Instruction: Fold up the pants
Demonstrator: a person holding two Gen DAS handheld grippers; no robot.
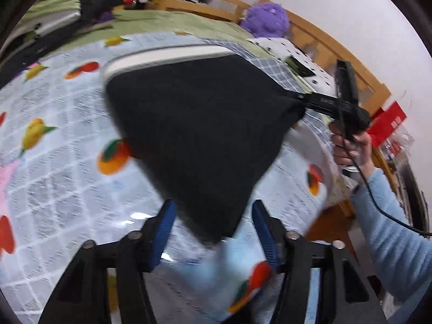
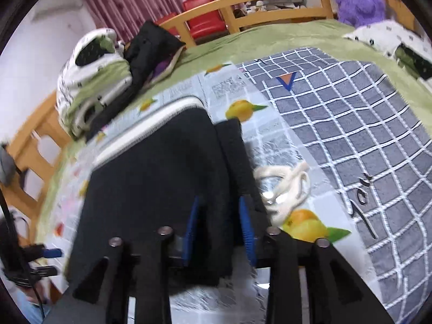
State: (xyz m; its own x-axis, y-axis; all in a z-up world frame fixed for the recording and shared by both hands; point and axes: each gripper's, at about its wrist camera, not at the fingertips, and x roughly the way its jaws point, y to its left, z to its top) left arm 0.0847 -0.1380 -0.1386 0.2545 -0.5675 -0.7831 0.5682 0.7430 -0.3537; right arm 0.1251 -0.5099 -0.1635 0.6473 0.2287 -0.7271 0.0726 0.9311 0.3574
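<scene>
The black pants point(image 1: 194, 124) with a white waistband point(image 1: 162, 59) lie on a fruit-print sheet point(image 1: 54, 162) on the bed. In the left wrist view, my left gripper point(image 1: 213, 232) stands open, its blue pads either side of the pants' near corner, which hangs between them untouched. My right gripper point(image 1: 299, 100) pinches the pants' right corner and lifts it. In the right wrist view the right gripper point(image 2: 220, 229) has black cloth point(image 2: 162, 189) between its blue pads. A cream drawstring point(image 2: 286, 189) lies to the right.
A grey checked blanket point(image 2: 351, 135) lies right of the sheet over a green bedspread point(image 2: 270, 40). A rolled quilt and black garment point(image 2: 108, 67) sit at the far left. A purple plush point(image 2: 359, 0) and the wooden bed rail point(image 2: 270, 0) stand at the back.
</scene>
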